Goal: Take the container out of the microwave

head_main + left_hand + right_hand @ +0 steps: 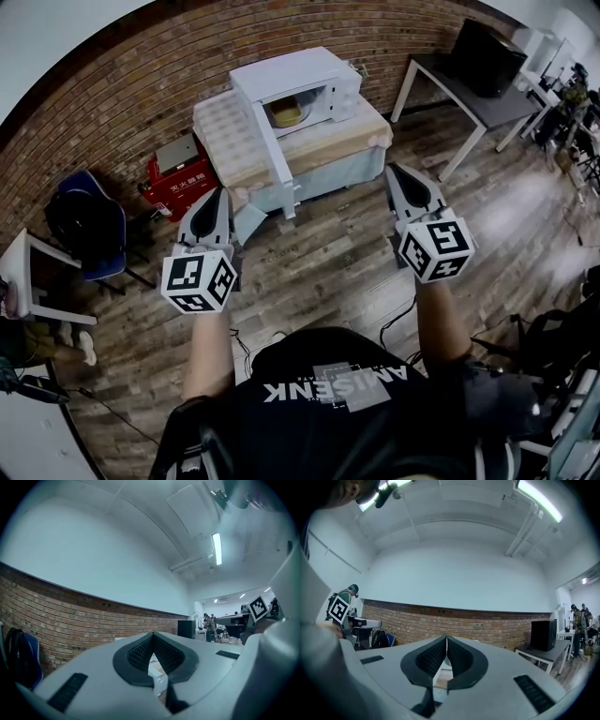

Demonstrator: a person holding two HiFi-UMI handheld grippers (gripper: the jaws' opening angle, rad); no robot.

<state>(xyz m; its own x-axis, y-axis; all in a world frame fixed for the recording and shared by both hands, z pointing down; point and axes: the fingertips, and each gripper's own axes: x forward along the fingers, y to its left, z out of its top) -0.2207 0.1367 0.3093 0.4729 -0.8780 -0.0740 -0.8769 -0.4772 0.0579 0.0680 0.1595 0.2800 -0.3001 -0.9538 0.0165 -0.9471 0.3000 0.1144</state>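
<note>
Microwave (298, 89), at the counter's (349, 141) far edge, door opened for access; container (287, 113) seen inside. Left tongs (222, 191) and right tongs (395, 170): closed, empty, held well short.

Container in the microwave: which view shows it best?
The head view: the yellowish container sits in plain sight inside the open microwave. Both gripper views look level toward the brick wall, and the container cannot be made out in either.

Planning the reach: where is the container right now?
In the head view, the yellowish container sits inside the open white microwave on the cloth-covered table, top centre, near the brick wall.
</note>
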